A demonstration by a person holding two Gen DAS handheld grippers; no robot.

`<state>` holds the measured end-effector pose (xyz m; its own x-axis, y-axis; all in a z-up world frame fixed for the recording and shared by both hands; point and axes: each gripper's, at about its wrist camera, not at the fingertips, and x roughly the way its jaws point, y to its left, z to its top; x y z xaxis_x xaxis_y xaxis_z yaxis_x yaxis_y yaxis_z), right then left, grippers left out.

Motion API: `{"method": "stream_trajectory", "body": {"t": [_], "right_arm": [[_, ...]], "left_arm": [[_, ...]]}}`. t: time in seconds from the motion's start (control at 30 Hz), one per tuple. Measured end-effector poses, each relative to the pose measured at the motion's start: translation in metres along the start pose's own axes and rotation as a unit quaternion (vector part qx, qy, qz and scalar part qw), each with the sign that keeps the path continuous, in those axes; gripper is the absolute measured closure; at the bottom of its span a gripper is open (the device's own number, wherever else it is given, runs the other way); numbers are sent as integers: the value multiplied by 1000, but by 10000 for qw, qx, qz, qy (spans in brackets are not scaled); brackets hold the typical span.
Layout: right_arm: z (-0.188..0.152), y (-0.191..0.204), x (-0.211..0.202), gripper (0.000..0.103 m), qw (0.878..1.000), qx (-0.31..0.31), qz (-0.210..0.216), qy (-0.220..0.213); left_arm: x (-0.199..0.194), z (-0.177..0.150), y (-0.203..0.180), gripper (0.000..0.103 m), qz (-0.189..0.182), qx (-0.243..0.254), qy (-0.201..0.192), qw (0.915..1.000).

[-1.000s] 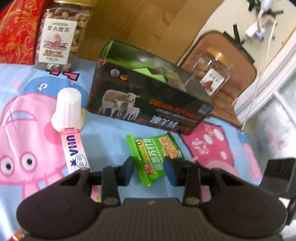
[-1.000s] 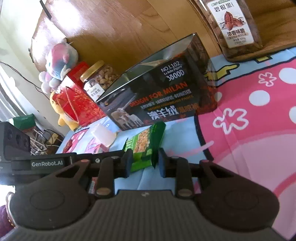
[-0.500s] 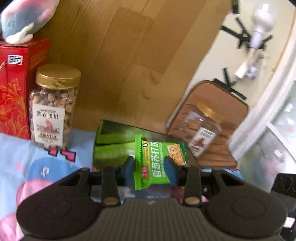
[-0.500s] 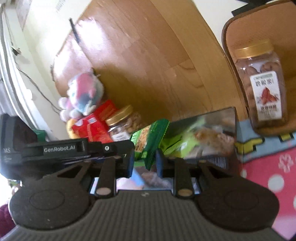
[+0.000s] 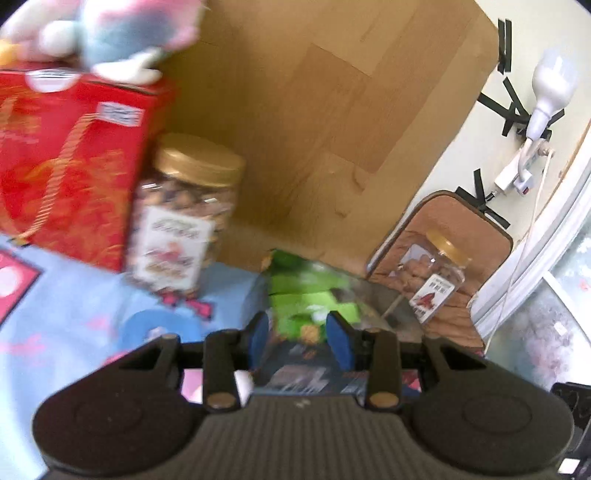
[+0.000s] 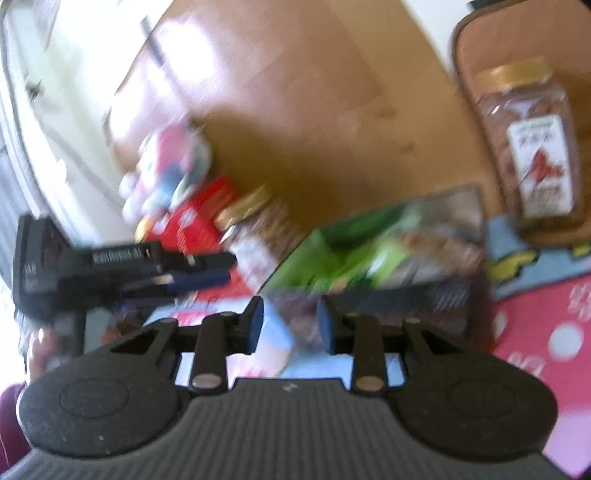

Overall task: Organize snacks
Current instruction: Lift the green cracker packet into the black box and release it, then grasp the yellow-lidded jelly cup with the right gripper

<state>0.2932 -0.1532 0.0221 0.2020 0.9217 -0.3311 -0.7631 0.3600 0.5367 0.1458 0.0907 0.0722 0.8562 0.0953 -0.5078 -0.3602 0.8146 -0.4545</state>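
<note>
In the left wrist view, your left claw [image 5: 299,343] has its blue pads set a moderate gap apart. A green snack packet [image 5: 308,326] shows right between them, but the picture is smeared. I cannot tell whether the pads press on it or whether it lies just past them. Directly ahead of and below the tips is the dark box [image 5: 295,380], open at the top, with more green packets [image 5: 306,291] inside it. Ahead and to the left of the claw, a gold-lidded nut jar [image 5: 181,221] stands on the blue cloth of the surface [image 5: 74,306]. A red carton [image 5: 66,166] is beside the jar, farther left, with a plush toy [image 5: 122,33] on top. Ahead and to the right, a second jar [image 5: 436,280] stands on a brown mat [image 5: 461,221].

In the right wrist view, also blurred, your right claw [image 6: 288,325] is spreading its pads, and nothing is gripped between them. The dark box [image 6: 388,295] lies just ahead, a little to the right, with green wrappers [image 6: 351,251] showing in it. Your left claw [image 6: 227,267] reaches in from the left, its tips near the box's left end. The labelled jar [image 6: 532,155] stands far ahead on the right.
</note>
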Motion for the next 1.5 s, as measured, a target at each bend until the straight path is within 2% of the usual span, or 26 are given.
{"method": "stream_trajectory", "body": {"t": [0.13,0.23,0.27,0.3,0.37,0.4,0.43,0.47,0.5,0.57,0.63,0.7,0.77,0.83,0.9,1.0,1.07,1.13,1.2,1.27,1.33,1.4,1.5], "right_arm": [[-21,31,28,61,9975,-444,47,549],[-26,49,64,60,9950,-661,0,751],[-27,57,78,57,9935,-852,-130,747],[-27,61,89,48,9916,-1016,-282,751],[-24,66,115,45,9889,-1145,-487,817],[-23,66,124,50,9879,-1181,-522,862],[-22,67,134,62,9859,-1255,-583,945],[-21,67,137,68,9851,-1291,-641,939],[-20,65,135,68,9869,-1144,-615,952],[-14,58,118,69,9940,-569,-293,887],[-11,51,85,69,9978,-96,22,650],[-12,40,51,69,9988,228,107,422],[-18,12,15,69,9958,844,224,285],[-30,-17,-8,69,9890,1418,210,369],[-48,-41,-28,68,9836,1713,40,561],[-67,-60,-64,65,9795,1943,-16,541],[-74,-57,-82,63,9838,1713,-253,459],[-77,-47,-95,55,9906,1218,-424,457],[-78,-32,-103,54,9958,536,-564,479],[-80,-17,-104,54,9952,-295,-766,539],[-83,2,-101,50,9861,-1226,-961,582],[-87,10,-95,44,9735,-1904,-1131,569],[-85,9,-77,43,9580,-2520,-1166,723]], "left_arm": [[-22,-21,22,68,435,-90,55,9990],[-33,-36,40,68,431,-340,100,9984],[-37,-40,45,68,445,-431,95,9980],[-41,-44,51,68,444,-513,75,9977],[-51,-51,62,68,430,-702,47,9966],[-54,-54,65,68,423,-762,62,9962],[-57,-56,68,68,420,-803,82,9958],[-61,-58,70,68,420,-817,80,9957],[-66,-59,72,68,406,-815,49,9958],[-74,-59,71,68,322,-816,-43,9961],[-78,-60,65,68,164,-814,-92,9965],[-76,-62,51,68,-44,-720,-45,9974],[-68,-67,33,68,-297,-565,84,9979],[-56,-73,12,68,-532,-410,263,9974],[-42,-80,-8,68,-666,-268,468,9963],[-23,-93,-30,68,-801,-142,777,9936],[-16,-103,-42,68,-859,-53,956,9917],[-8,-110,-53,66,-893,32,1103,9899],[-4,-114,-62,66,-917,96,1223,9882],[-4,-117,-70,65,-978,196,1271,9869],[-4,-120,-79,62,-968,313,1295,9863],[-1,-122,-86,61,-905,416,1329,9861],[8,-123,-94,62,-659,613,1323,9871]]}}
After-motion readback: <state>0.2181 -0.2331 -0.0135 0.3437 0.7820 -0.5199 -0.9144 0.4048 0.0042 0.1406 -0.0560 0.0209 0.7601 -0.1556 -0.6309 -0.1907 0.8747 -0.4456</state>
